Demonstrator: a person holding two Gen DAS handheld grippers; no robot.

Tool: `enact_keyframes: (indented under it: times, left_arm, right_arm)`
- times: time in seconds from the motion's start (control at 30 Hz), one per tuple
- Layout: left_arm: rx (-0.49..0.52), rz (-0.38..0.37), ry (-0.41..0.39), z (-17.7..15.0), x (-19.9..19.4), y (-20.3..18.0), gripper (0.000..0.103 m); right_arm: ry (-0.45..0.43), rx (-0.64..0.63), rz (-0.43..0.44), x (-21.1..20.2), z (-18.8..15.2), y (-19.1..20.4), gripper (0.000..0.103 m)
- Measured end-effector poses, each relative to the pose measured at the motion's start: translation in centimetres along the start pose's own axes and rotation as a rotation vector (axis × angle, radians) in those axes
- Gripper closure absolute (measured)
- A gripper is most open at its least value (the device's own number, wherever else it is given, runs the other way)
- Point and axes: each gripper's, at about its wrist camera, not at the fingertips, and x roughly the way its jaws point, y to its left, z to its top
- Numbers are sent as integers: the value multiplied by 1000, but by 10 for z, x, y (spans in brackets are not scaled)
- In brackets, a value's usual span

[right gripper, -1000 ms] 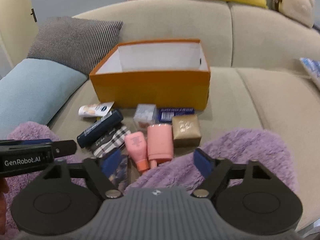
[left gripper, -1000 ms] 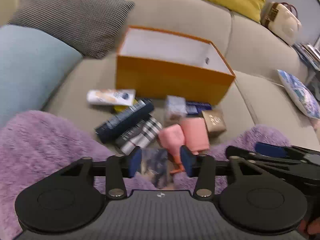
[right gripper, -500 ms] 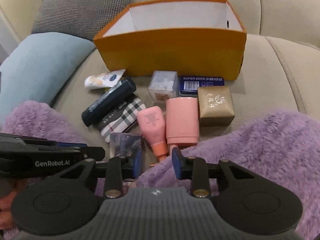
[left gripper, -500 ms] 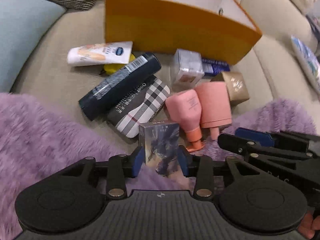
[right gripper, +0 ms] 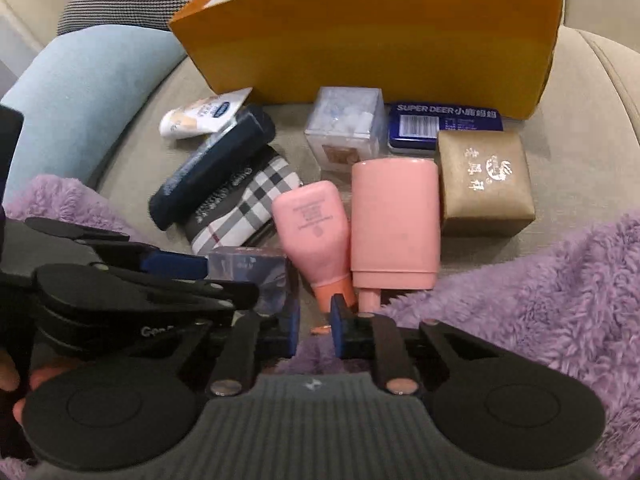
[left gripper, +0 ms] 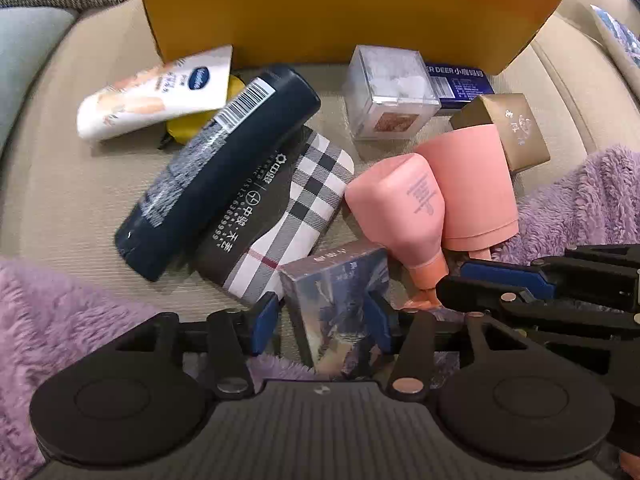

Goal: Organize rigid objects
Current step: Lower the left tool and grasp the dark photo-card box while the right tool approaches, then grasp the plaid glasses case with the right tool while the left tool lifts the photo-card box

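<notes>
Between opening left fingers, small printed box, upright

orange box: top cut off by frame | yellow item: mostly hidden under white tube | glossy carton: half behind left gripper

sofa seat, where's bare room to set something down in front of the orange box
Bare cushion lies left of the dark bottle, below the white tube, up to the purple blanket. More lies right of the gold box, before the orange box. Between, the pink bottles, plaid case and clear cube crowd together.
</notes>
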Motion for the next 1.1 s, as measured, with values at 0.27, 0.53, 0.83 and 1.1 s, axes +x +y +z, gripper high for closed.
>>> enact_keyframes:
  times: [0.27, 0.53, 0.83, 1.1]
  left_arm:
    - [-11, -36, -10, 2, -1, -4, 48]
    - [5, -95, -88, -17, -39, 7, 66]
    - [355, -60, -64, -25, -34, -32, 66]
    - [282, -101, -36, -27, -23, -23, 66]
  right_arm:
    - [8, 16, 12, 2, 2, -5, 90]
    - [27, -21, 8, 5, -1, 0, 90]
    - [22, 2, -8, 5, -5, -3, 93]
    - [17, 8, -18, 7, -3, -1, 96]
